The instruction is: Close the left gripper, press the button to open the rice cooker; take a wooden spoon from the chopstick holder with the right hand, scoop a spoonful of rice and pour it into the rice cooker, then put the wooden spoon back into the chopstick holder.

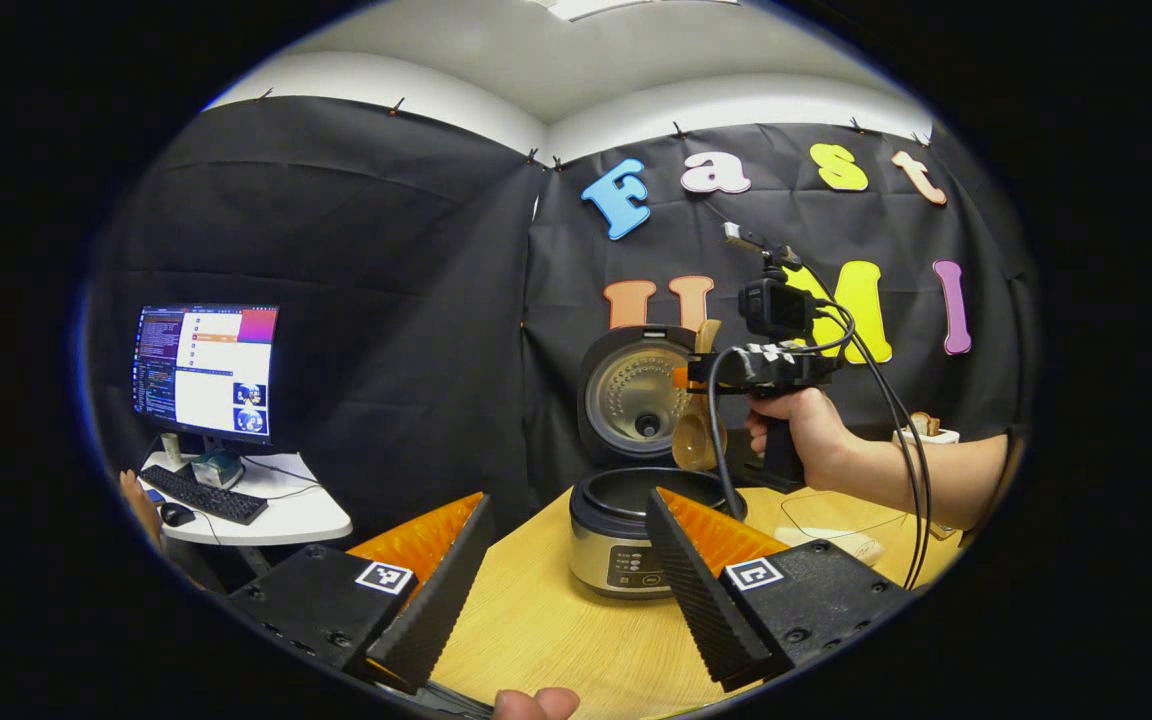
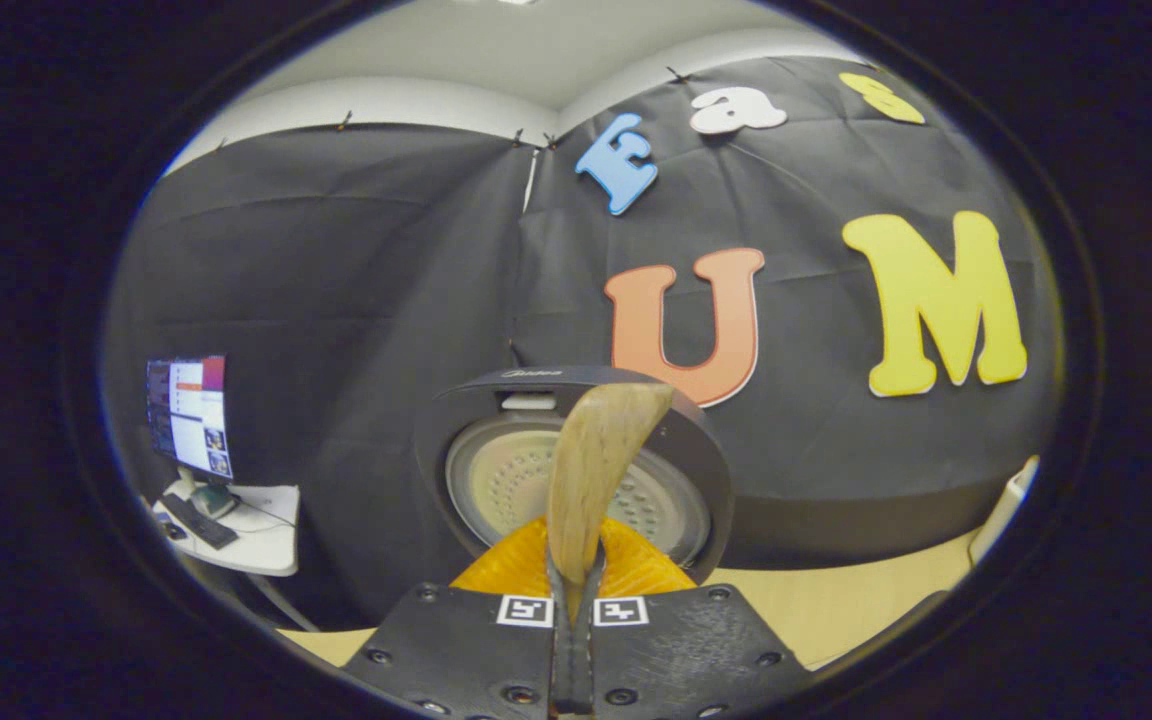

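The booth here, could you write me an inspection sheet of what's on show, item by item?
Surface: pale wooden table.
Job's things: rice cooker stands on it, lid up; wooden spoon hangs bowl down above the pot.
Clutter: clear sheet lying on the table; small white holder at the back.
Grippers: left gripper open, holding nothing; right gripper shut on the spoon's handle, held by a hand.
Cables: black cables trail from the right gripper.
Surroundings: black cloth wall; side desk with monitor and keyboard.
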{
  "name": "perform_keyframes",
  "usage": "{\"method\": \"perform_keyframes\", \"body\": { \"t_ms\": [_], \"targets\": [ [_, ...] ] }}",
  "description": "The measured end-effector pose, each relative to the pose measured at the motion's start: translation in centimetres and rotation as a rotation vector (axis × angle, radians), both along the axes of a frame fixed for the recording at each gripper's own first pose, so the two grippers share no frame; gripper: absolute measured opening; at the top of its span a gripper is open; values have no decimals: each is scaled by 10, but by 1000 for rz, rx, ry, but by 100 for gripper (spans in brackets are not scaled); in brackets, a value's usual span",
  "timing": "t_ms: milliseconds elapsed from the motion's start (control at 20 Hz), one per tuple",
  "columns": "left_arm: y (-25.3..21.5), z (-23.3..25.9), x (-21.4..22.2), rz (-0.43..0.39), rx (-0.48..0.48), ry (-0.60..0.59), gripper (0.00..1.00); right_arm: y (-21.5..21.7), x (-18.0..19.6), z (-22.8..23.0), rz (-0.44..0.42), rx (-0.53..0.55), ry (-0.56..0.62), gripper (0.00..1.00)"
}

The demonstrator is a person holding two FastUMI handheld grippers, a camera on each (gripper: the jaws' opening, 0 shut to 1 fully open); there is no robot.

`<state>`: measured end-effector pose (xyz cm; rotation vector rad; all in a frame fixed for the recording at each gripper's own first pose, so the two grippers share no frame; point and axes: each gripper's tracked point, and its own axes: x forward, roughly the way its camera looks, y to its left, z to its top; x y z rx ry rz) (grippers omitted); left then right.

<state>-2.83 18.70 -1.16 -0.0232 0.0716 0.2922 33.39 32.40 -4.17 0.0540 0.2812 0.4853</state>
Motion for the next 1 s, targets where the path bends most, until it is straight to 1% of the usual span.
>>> {"method": "perform_keyframes", "body": {
  "t_ms": [100, 200, 250, 300, 500, 550, 600, 700, 750, 850, 1000],
  "targets": [
    [-9, 5, -2, -10, 6, -5, 97, -23, -9, 19, -22, 124, 46, 0],
    [-17, 14, -3, -21, 24, -23, 97, -57, -11, 41, -61, 230, 72, 0],
    [-22, 17, -5, -24, 30, -30, 97, -72, -12, 47, -80, 255, 72, 2],
    [-26, 21, -6, -29, 33, -36, 97, -92, -14, 55, -97, 267, 68, 0],
    [-40, 29, -9, -36, 47, -43, 97, -172, -33, 79, -157, 297, 70, 0],
    [-47, 32, -9, -43, 57, -48, 97, -194, -39, 82, -175, 297, 68, 2],
    [-53, 34, -9, -51, 62, -52, 97, -217, -45, 88, -195, 298, 61, 0],
    [-67, 37, -6, -75, 59, -62, 97, -264, -57, 99, -242, 303, 39, 2],
    [-73, 36, -3, -89, 54, -62, 97, -289, -61, 101, -272, 293, 25, 0],
    [-86, 35, 0, -117, 39, -63, 97, -338, -72, 104, -329, 259, 3, 0],
    [-96, 32, 3, -134, 24, -63, 97, -404, -86, 106, -414, 221, -25, 0]
  ]
}}
